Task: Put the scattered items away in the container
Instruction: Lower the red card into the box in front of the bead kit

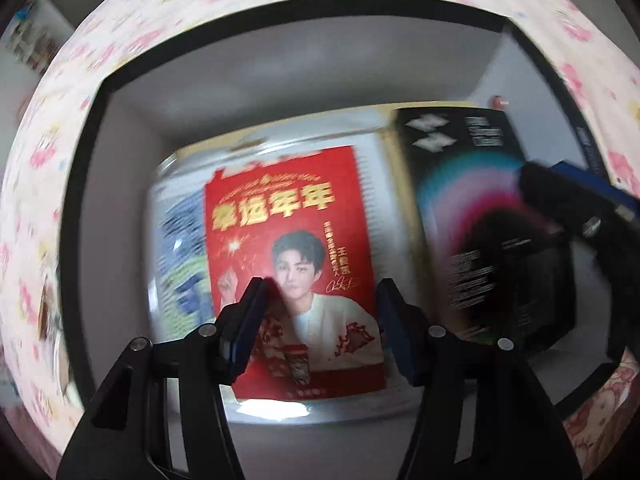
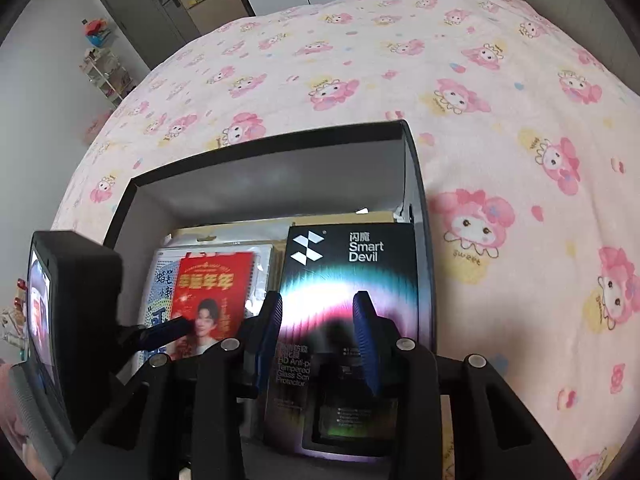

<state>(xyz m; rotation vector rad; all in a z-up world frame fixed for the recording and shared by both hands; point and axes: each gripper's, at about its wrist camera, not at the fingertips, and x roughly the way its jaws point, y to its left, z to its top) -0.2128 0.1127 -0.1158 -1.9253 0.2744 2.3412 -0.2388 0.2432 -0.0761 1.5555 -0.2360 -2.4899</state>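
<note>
Hovering over the box [image 2: 416,168], both grippers, left [image 1: 320,316] and right [image 2: 320,320], fingers released

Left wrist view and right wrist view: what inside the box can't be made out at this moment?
- Items under the red card: left wrist view, covered by the card and motion-blurred.
- Small print on the black Smart Devil package: blurred in the left wrist view, partly behind the right gripper in the right wrist view.
- Near edge of the box: right wrist view, hidden behind both gripper bodies.
- Left gripper: open over the card, contact unclear.
</note>
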